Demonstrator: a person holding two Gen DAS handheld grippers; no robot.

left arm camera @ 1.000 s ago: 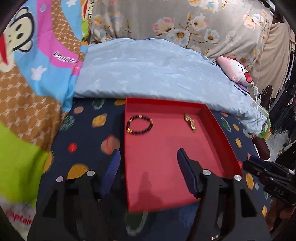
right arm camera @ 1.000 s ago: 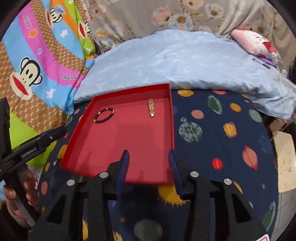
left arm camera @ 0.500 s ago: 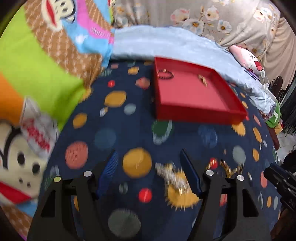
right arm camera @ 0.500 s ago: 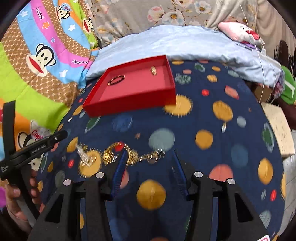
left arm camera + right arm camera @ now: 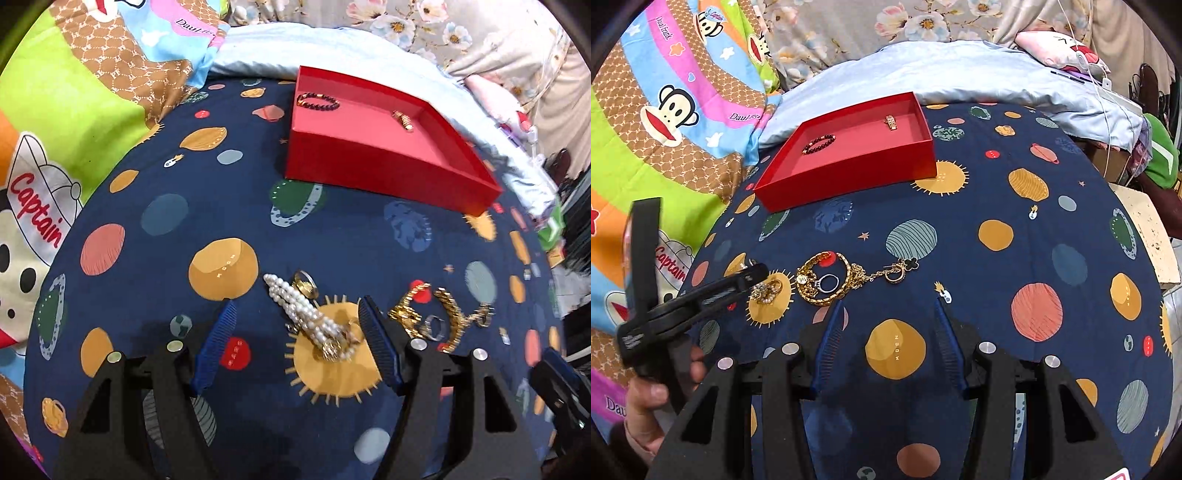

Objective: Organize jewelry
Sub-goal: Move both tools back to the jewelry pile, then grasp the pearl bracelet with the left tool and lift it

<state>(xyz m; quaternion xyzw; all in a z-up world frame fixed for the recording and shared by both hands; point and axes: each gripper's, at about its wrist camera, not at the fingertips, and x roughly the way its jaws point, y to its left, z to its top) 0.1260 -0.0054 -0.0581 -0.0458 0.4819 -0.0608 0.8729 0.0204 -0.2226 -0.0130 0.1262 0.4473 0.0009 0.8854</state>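
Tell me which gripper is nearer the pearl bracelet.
Left. The left gripper is open with the pearl bracelet lying between its fingers; the right gripper hangs open over bare bedspread, off to the bracelet's right.

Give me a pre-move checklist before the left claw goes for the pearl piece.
1. Left claw open: ok, jaws spread wide, nothing held.
2. Pearl piece between the jaws: ok, though it lies close to the right finger, off centre.
3. Pearl piece free of other jewelry: not ok, a gold ring touches it and gold bits sit at its near end.
4. Gold chain pile clear of the grasp: cannot tell, it lies just beyond the right finger.
5. Red tray has room: ok, only a beaded bracelet and a gold clasp inside.
6. Right claw out of the way: ok, open, over bare cloth.
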